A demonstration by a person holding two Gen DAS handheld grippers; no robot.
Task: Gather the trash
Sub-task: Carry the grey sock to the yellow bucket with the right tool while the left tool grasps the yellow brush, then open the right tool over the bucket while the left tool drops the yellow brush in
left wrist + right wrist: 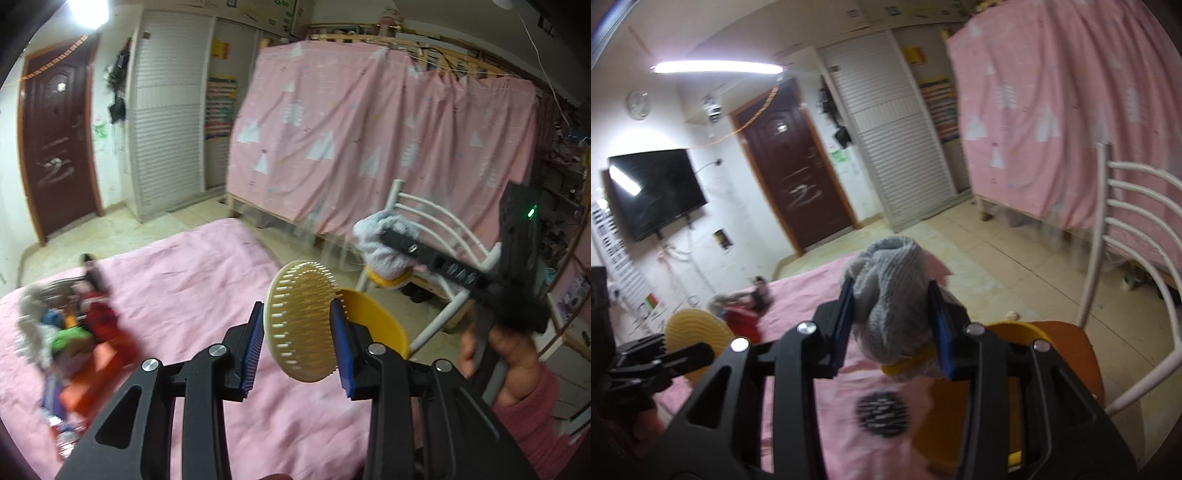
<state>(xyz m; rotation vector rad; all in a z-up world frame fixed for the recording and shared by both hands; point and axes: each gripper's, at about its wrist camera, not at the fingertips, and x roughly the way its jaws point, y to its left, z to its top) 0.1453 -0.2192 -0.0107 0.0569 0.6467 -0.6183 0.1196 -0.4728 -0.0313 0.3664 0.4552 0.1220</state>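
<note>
My left gripper [297, 338] is shut on a round pale-yellow bristled brush [301, 325] and holds it above the pink bed [207, 280]. My right gripper [892, 325] is shut on a grey knitted glove with a yellow cuff [894, 295], held over a yellow bin [960, 421]. In the left wrist view the right gripper [391, 240] holds the glove [380, 247] to the right of the brush, above the yellow bin's rim [373, 321]. The brush also shows at lower left in the right wrist view [698, 339].
A heap of mixed clothes and scraps [70, 328] lies on the bed's left side. A white metal chair [1123, 236] with an orange seat stands at the right. A pink curtain [369, 125] covers a bunk frame behind. A brown door [55, 140] is far left.
</note>
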